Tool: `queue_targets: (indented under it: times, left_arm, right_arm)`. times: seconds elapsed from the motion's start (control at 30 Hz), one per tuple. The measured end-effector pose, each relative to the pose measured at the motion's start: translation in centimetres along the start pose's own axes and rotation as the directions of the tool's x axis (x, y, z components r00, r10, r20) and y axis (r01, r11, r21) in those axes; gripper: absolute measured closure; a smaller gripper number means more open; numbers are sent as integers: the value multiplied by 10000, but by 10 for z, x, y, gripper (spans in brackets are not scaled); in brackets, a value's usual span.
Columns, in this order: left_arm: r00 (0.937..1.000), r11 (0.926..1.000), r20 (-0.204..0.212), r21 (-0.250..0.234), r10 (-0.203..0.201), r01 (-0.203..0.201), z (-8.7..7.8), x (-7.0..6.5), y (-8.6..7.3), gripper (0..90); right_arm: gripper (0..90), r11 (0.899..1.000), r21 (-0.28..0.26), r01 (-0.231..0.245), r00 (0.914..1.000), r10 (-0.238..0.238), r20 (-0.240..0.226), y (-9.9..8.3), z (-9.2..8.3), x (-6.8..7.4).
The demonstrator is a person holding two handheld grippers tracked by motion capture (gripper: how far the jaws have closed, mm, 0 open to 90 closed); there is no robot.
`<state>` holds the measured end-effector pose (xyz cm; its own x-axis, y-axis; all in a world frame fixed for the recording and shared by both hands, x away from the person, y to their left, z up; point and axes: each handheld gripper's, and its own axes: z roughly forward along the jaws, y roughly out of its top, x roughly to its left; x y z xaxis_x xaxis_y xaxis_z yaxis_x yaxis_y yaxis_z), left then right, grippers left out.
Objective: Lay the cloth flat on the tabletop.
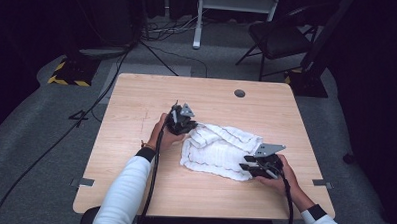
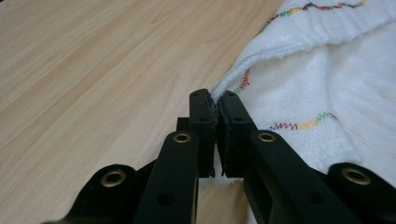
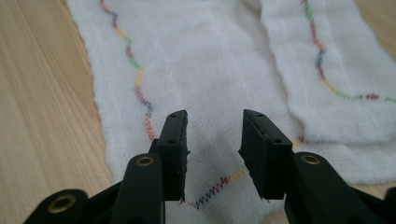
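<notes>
White cloth [image 1: 220, 150] is pinched at its edge by the left gripper [image 2: 218, 105].
The right gripper [image 3: 212, 126] is held spread over the woven, zigzag-stitched fabric on the wooden table [image 1: 136, 105].

Looks like a lab or recording studio setup, not a home. Small light-wood table [image 1: 137, 97] with a cable grommet hole [image 1: 239, 93] stands on grey carpet floor [image 1: 30, 151], surrounded by dark black curtains or walls. Loose black cables [image 1: 159, 28] run across the floor. Yellow-black hazard-striped stand base [image 1: 67, 77] at left, another stand base at right. Black folding chair [image 1: 279, 37] behind the table, white metal frame leg [image 1: 198, 19] at the back. Tape marks [image 1: 85, 181] at the table edges.
</notes>
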<state>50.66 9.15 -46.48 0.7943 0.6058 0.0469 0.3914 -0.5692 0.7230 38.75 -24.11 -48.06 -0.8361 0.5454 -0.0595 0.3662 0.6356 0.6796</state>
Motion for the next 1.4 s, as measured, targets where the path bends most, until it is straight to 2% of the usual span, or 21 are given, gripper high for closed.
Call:
queue_targets:
  times: [0.07,0.13,0.17,0.27,0.3,0.37,0.43,0.47,0.53,0.57,0.67,0.73,0.83,0.93,1.0,1.1,1.13,1.17,1.23,1.33,1.4]
  left_arm:
    - [9994,9998,-297,85,-174,177,5,8,2,842]
    - [9976,9991,-612,238,-327,342,11,15,4,830]
    - [9966,9987,-725,300,-391,414,14,18,4,827]
    - [9904,9965,-1202,403,-675,728,21,26,3,794]
    - [9859,9949,-1456,453,-823,898,23,28,2,781]
    - [9760,9890,-1715,392,-1342,1429,25,32,1,701]
    - [9733,9863,-1689,284,-1555,1625,23,32,0,589]
    - [9748,9869,-1602,189,-1549,1600,20,30,0,523]
    - [9802,9894,-1352,-148,-1450,1444,12,24,1,447]
    - [9816,9883,-1162,-342,-1515,1485,8,19,2,413]
    - [9915,9939,-823,-539,-1008,965,-4,2,4,346]
    - [9972,9965,-387,-572,-637,614,-9,-13,4,334]
    - [9992,9980,337,-588,-195,215,-12,-38,3,318]
    - [9941,9988,1033,-395,342,-302,-9,-61,0,320]
    - [9859,9983,1571,-121,575,-563,-5,-73,-4,349]
    - [9739,9947,2081,280,906,-985,1,-85,-11,400]
    - [9716,9933,2160,405,967,-1079,4,-88,-14,412]
    - [9689,9913,2244,552,1041,-1193,6,-90,-16,418]
    - [9669,9879,2267,734,1169,-1366,9,-92,-19,467]
    - [9637,9894,2447,690,1072,-1276,8,-90,-22,545]
    - [9618,9906,2570,724,942,-1164,7,-88,-24,580]
  right_arm:
    - [608,9993,352,114,9999,-115,26,-5,3,0]
    - [606,9996,253,-129,9999,131,-60,-9,0,-4]
    - [604,9995,310,-102,9999,101,24,-11,-2,-5]
    - [603,9989,335,-321,9995,321,16,-16,-6,-11]
    - [600,9987,351,-360,9993,361,-16,-17,-7,-13]
    - [597,9987,392,-333,9994,334,-21,-19,-9,-14]
    - [580,9986,428,-294,9996,296,-40,-20,-10,-15]
    - [566,9987,457,-245,9997,246,-4,-20,-11,-15]
    - [552,9989,420,-186,9998,181,125,-19,-13,-16]
    - [549,9994,299,-169,9997,163,179,-18,-14,-17]
    - [529,9997,-123,-192,9987,197,474,-12,-17,-21]
    - [522,9988,-433,-222,9974,250,672,-8,-19,-24]
    - [522,9970,-762,-132,9959,199,879,1,-16,-32]
    - [519,9960,-892,21,9962,57,872,12,-8,-40]
    - [513,9963,-850,155,9963,-83,850,19,1,-43]
    - [502,9983,-502,305,9953,-257,934,27,15,-49]
    - [497,9987,-414,305,9961,-270,843,29,19,-51]
    - [499,9988,-338,355,9950,-322,947,29,23,-54]
    - [499,9990,-178,401,9949,-383,932,29,30,-58]
    - [515,9981,282,545,9950,-567,823,27,38,-59]
    - [568,9985,206,502,9957,-516,773,27,38,-61]
